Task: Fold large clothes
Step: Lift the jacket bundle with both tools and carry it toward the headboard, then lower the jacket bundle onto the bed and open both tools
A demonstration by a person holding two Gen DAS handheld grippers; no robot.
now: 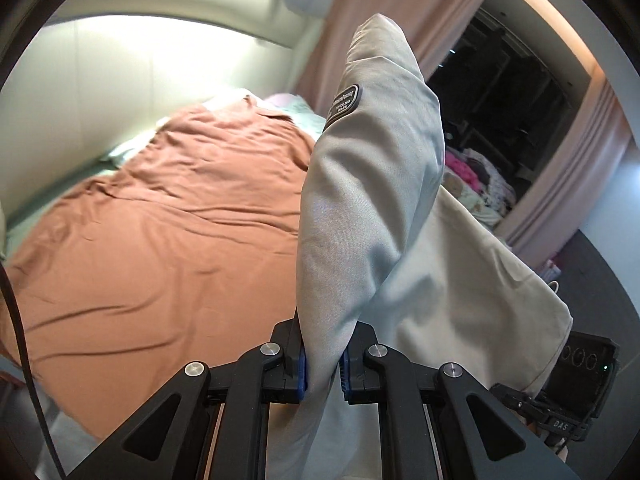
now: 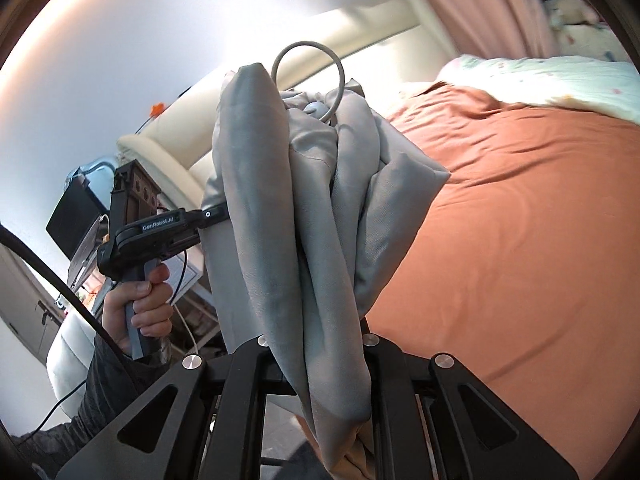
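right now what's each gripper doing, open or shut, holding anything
left gripper: shut on the grey garment.
right gripper: shut on a bunched part of the same grey garment.

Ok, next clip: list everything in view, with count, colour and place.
garment: one, grey, held up between both grippers over the bed
bedspread: one, rust orange, spread across the bed
quilt: one, pale patterned, far end of bed
curtain: pink, by the dark window
clothes pile: mixed colours, under the window
left gripper: black, shut on garment
right gripper: black, shut on garment
left hand: on the left gripper's handle
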